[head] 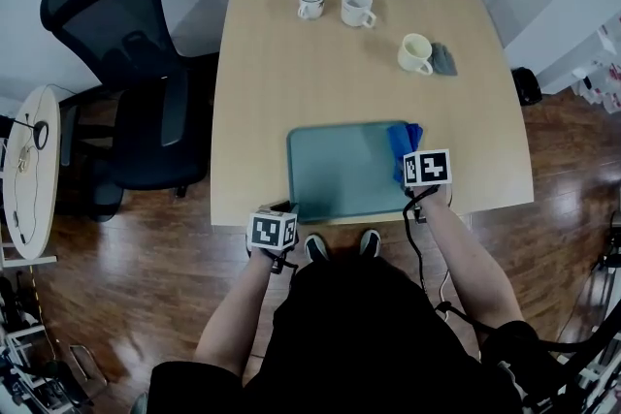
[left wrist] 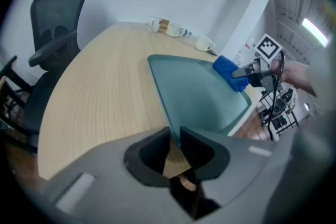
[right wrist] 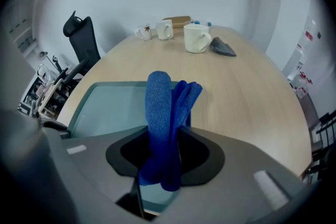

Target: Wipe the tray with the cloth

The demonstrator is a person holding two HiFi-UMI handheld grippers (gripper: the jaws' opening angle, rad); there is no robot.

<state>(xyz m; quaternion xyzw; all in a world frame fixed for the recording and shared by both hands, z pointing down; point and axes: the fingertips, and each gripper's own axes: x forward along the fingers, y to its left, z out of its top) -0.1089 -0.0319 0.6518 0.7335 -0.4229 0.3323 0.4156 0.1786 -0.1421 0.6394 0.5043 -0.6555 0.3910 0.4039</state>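
The tray (head: 340, 175) sits at the middle of the worktop's near edge, its long axis running along that edge, left to right. The left gripper (head: 283, 210) is at the tray's near left corner. In the left gripper view its jaws are drawn close with the tray's rim (left wrist: 169, 123) pinched in the narrow gap between them, which looks like a way of steadying it. The right gripper (head: 415, 172) is over the tray's right end, its jaws clamped on the bunched blue cloth (right wrist: 160, 107), which sticks out ahead of them toward the far edge of the table. From above, the cloth (head: 403, 139) lies over the far right corner of the tray, but I can't tell whether it is pressed onto the surface. What matters next is that nearly all the bare tray floor (right wrist: 110, 107) lies to the left of the cloth. The wipe would need to sweep along the long axis toward the left gripper, and the right hand is plainly the one to do it.
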